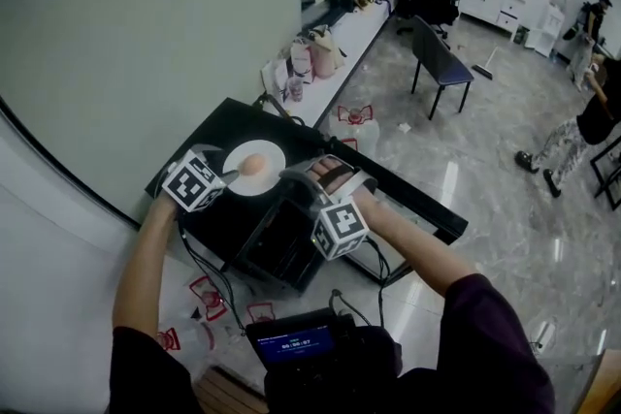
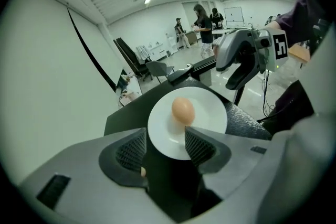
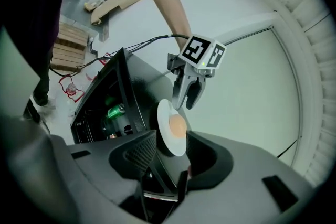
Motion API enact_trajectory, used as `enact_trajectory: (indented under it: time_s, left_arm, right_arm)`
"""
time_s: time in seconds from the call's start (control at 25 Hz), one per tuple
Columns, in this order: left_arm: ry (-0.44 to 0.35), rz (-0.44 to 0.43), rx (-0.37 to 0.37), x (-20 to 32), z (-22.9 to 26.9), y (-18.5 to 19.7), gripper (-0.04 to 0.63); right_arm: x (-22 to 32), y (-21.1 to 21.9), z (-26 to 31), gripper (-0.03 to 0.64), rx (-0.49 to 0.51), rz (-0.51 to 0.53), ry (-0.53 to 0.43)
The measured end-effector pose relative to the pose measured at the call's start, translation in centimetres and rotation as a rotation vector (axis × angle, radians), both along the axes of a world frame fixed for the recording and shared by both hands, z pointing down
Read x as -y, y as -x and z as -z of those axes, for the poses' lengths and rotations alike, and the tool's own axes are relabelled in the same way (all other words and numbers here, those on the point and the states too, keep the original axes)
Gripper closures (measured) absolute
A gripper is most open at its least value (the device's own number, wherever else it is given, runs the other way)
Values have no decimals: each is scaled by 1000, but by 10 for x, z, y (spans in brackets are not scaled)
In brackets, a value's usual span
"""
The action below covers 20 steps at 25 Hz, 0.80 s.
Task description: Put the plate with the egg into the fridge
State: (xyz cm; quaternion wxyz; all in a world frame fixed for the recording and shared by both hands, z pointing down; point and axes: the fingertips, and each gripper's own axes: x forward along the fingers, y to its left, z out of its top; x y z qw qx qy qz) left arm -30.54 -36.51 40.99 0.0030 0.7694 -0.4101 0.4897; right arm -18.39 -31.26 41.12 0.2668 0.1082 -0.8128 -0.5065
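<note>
A white plate (image 1: 267, 177) with a brown egg (image 1: 251, 166) lies on top of a small black fridge (image 1: 215, 216). My left gripper (image 1: 227, 172) stands open at the plate's left rim. In the left gripper view the plate's (image 2: 210, 115) near rim lies between the wide jaws, with the egg (image 2: 183, 110) just beyond; the left gripper (image 2: 165, 147) does not press on it. My right gripper (image 1: 297, 175) is open at the plate's right rim. The right gripper view shows the plate (image 3: 167, 139) and egg (image 3: 177, 125) between the jaws of the right gripper (image 3: 172, 153), pads apart from it.
The fridge's front stands open, with a green can (image 3: 116, 112) inside. A white ledge with bags (image 1: 315, 53) runs behind, and a dark chair (image 1: 441, 58) stands on the tiled floor. A person (image 1: 582, 121) stands far right. Cables and red-and-white items (image 1: 209, 296) lie below.
</note>
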Motion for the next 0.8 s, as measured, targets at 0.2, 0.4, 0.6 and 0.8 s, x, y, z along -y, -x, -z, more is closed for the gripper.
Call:
enact_trajectory:
  time_s: [0.2, 0.4, 0.6, 0.8]
  left_arm:
    - [-19, 50, 95, 52, 12, 26, 405]
    - [56, 77, -11, 74, -8, 20, 405]
    - [115, 65, -96, 74, -11, 18, 405]
    - [266, 14, -139, 60, -18, 4, 405]
  right_arm:
    - [5, 0, -5, 448, -35, 6, -31]
    - [11, -1, -9, 448, -32, -7, -34]
    - [12, 3, -8, 449, -21, -3, -37]
    - [13, 3, -8, 448, -29, 5, -55]
